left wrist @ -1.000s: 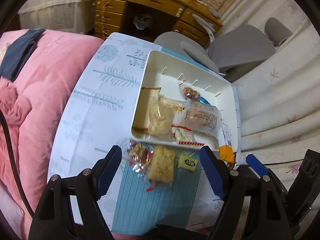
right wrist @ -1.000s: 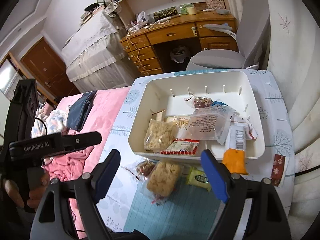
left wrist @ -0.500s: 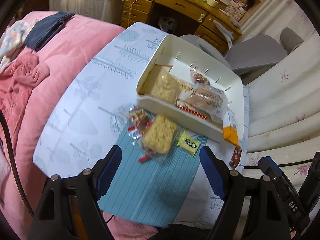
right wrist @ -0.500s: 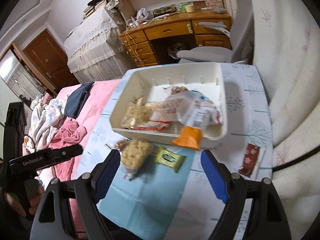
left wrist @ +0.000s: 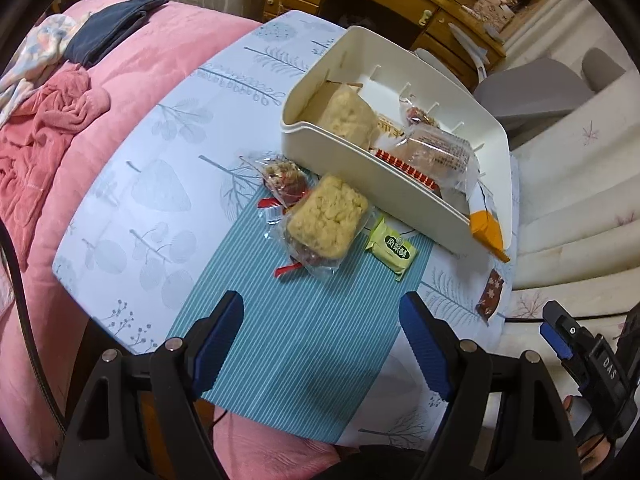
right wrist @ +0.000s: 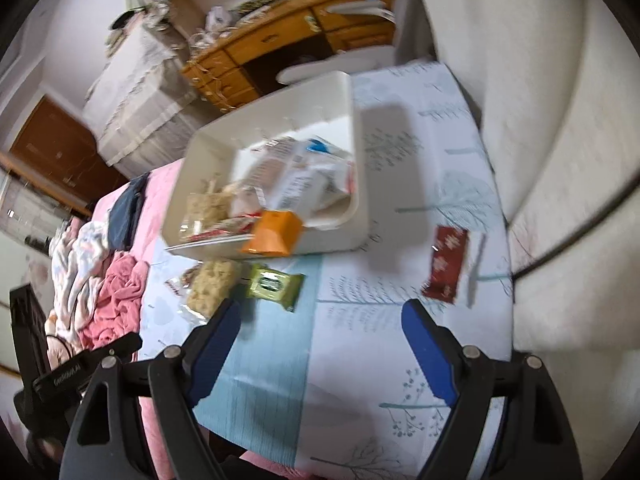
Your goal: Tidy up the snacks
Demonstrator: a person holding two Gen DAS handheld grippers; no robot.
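Your right gripper (right wrist: 320, 360), jaws apart & empty, sat nearer the red packet (right wrist: 446, 264) at 1 o'clock, long axis pointing away; left gripper (left wrist: 322, 344) also wide, empty.

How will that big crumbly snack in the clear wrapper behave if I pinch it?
The crumbly snack looks brittle, so a hard squeeze probably crumbles it. Its loose clear wrapper may slip between the fingers. It lies flat on the striped mat, unlikely to roll.

I count one bin (left wrist: 352, 144), four loose snacks beside it: one cake (left wrist: 326, 216), one nut pack (left wrist: 284, 178), one green pack (left wrist: 392, 248), one red bar (right wrist: 446, 264).
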